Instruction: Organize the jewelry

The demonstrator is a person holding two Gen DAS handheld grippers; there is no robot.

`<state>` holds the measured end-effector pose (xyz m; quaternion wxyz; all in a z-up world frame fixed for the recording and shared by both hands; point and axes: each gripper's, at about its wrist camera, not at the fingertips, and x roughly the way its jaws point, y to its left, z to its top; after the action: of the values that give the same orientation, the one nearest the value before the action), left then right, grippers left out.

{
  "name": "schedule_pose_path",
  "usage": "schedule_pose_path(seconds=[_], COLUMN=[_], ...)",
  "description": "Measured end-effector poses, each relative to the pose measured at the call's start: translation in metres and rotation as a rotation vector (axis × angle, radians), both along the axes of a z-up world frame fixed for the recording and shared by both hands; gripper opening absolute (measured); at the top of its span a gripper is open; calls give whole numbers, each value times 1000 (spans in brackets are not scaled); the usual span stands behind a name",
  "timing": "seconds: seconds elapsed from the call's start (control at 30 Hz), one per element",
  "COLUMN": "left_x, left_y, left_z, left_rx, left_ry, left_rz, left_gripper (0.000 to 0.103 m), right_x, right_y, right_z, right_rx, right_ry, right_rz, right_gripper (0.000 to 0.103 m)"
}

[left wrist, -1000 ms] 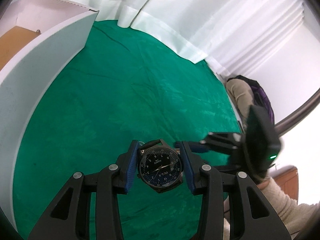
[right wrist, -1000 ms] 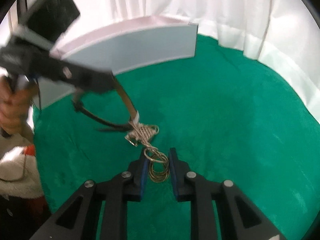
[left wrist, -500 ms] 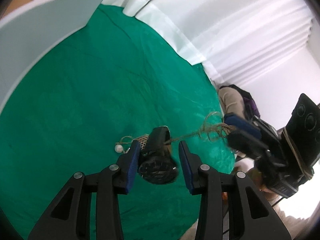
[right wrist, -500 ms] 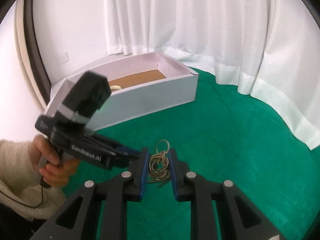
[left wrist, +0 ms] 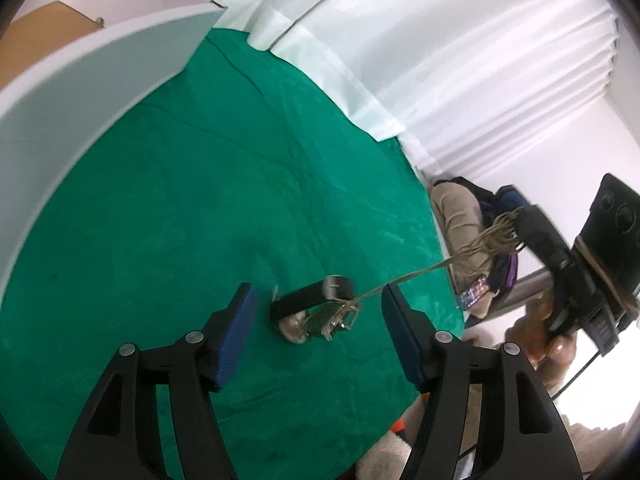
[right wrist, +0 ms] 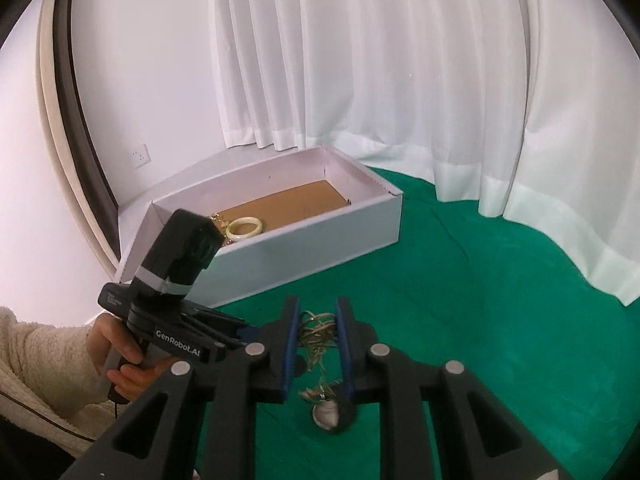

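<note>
since a second ago: left gripper (left wrist: pixel 316 320) spread wide, no longer clamped on the watch (left wrist: pixel 312 306); watch now down on the green cloth (left wrist: pixel 160 200) between the blue pads, touching neither. right gripper (right wrist: pixel 318 344) raised and pulled away, pinched shut on a bunch of thin metal chain (right wrist: pixel 318 330).

from the left wrist view only: chain (left wrist: pixel 420 272) stretched taut in a slanted line, from a tangle lying against the watch up and right to the right gripper (left wrist: pixel 532 224). watch tipped on its side, black strap running up and right along the same slant, dial hidden.

from the right wrist view only: inside of the white box (right wrist: pixel 280 240), with a pale bangle (right wrist: pixel 245 227) and something gold beside it at the near-left end of the brown floor. chain dropping between the fingers to a pale rounded piece (right wrist: pixel 326 416) on the cloth, partly hidden by the right finger; cannot tell what that piece is. left gripper (right wrist: pixel 224 326) seen side on, low left, held in a bare hand (right wrist: pixel 120 356) with a cream sleeve.

around: white curtain (right wrist: pixel 360 60) hanging behind box and cloth; wall socket (right wrist: pixel 140 155) at left; box wall (left wrist: pixel 80 100) standing close on the left of the left view.
</note>
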<state>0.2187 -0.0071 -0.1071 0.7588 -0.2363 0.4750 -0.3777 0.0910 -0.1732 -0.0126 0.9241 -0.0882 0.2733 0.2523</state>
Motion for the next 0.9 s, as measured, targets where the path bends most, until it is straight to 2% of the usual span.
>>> schedule_pose_path(seconds=[0.13, 0.2, 0.3, 0.4, 0.5, 0.6, 0.73, 0.9], left_x=[-10, -14, -21, -28, -37, -49, -60, -61], left_y=[10, 14, 15, 17, 15, 2, -11, -20], left_z=[1, -1, -5, -7, -6, -1, 3, 4], left_rx=[45, 72, 112, 139, 177, 267, 338, 344], left_ry=[-26, -35, -39, -42, -68, -134, -197, -197], left_rz=[20, 26, 30, 32, 17, -19, -49, -51], left_gripper=[66, 68, 68, 69, 69, 69, 69, 69], right_x=[-9, -11, -6, -7, -12, -18, -27, -28], right_y=[3, 6, 16, 15, 9, 0, -18, -58], right_z=[10, 12, -4, -20, -18, -7, 4, 5], right_rx=[27, 30, -45, -27, -2, 12, -13, 5], right_ry=[-11, 12, 66, 108, 95, 71, 38, 24], right_rz=[21, 33, 28, 35, 17, -2, -65, -182], right_gripper=[18, 18, 18, 18, 18, 18, 18, 18])
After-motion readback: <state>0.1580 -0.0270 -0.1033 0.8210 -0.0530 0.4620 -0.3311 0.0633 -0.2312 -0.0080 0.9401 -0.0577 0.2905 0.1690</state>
